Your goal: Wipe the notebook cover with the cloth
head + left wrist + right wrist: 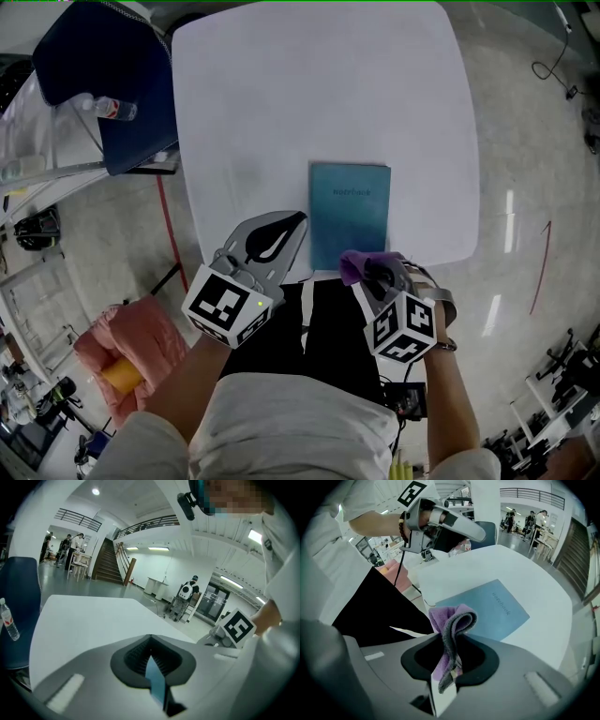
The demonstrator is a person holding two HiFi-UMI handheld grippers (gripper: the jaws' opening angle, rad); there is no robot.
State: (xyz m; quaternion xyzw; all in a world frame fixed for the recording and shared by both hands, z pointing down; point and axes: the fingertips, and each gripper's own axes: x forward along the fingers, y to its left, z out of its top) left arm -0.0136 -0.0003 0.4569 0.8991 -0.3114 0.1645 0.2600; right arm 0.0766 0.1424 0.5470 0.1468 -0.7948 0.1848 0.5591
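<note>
Both grippers are hanging over the near edge of the white table [309, 94], and the teal notebook [349, 214] is lying flat and closed between them, close to that edge and a little right of its middle. At the table's far left corner a dark blue chair [103, 66] is standing, with a clear bottle [111, 109] lying on the surface beside it. A pink soft thing [122, 342] is sitting on the floor at the left. Nothing is covering the notebook's cover.

The person's bare forearms are reaching forward from the body. The left one is slanting toward the right and the right one is pointing almost straight ahead.

The left gripper [292, 225] is pointing at the notebook's left edge, just beside it, with its jaws together and nothing between them. The right gripper [373, 270] is hanging at the notebook's near right corner with its jaws clamped on the folded purple cloth [354, 266]. Whether the cloth is touching the cover, I cannot tell.
</note>
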